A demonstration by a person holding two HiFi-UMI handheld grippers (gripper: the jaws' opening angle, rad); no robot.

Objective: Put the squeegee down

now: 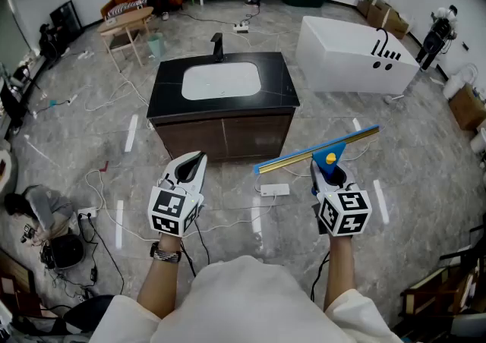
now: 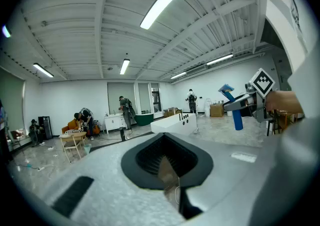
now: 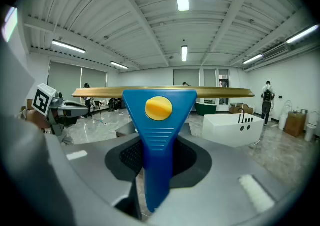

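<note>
- Right gripper grips the squeegee by its blue handle; yellow knob, long gold blade held level.
- Left gripper, at left, jaws together, empty.

No word, brand or number can be read anywhere; the only signs are black-and-white square code markers on the left cube and right cube.

From the head we look steeply down on the left tool and right tool, with the worktop just ahead. Each tool camera sits close behind its own jaws, facing almost level across the room. Each catches the other tool at its edge, and all three views share the bathtub.
</note>
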